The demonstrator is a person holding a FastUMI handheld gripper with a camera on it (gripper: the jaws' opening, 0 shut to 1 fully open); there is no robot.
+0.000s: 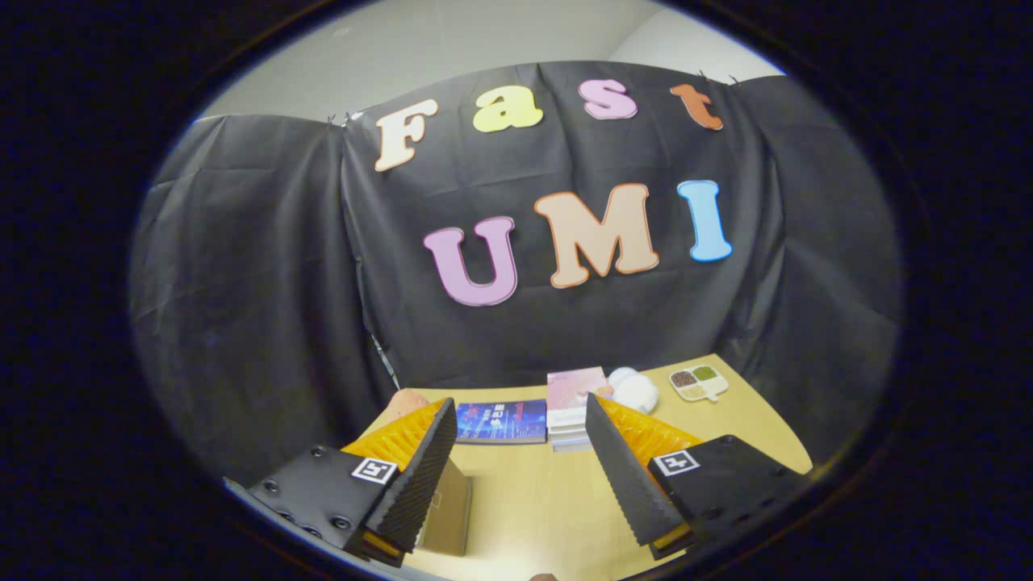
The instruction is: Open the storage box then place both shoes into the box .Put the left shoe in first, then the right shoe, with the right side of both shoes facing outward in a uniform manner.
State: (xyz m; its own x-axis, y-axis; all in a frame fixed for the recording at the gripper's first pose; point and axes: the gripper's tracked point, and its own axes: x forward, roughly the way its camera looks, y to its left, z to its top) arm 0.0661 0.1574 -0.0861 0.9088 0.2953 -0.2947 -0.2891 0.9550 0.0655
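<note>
The gripper [520, 411] hangs above a pale wooden table [549, 500], its two fingers spread well apart with nothing between them but bare tabletop. Each finger carries a small square marker tag near its base; the pattern on them is a code, not words.

Down by the left finger [420, 476], a brown cardboard box [448, 512] sits on the table, partly hidden behind that finger, so I cannot tell whether it is open or closed. This looks like the storage box, though little of it shows.

Beyond the fingertips, at the table's far edge against the black cloth wall [266, 323], a blue book [500, 421] lies flat. There is pale writing on its cover, but it is too small and blurred to read. Just beside it, to the right, is a stack of books [571, 403] with a pink cover on top; its print is also unreadable. The right finger [625, 476] covers the stack's lower right corner.

Further right lies a white, soft-looking round thing [635, 390], and past that a small white divided dish [699, 382] holding brown and green contents in separate compartments.

Behind the left fingertip, a rounded pinkish thing [403, 401] peeks out at the table's back corner; too much is hidden to say what it is.
</note>
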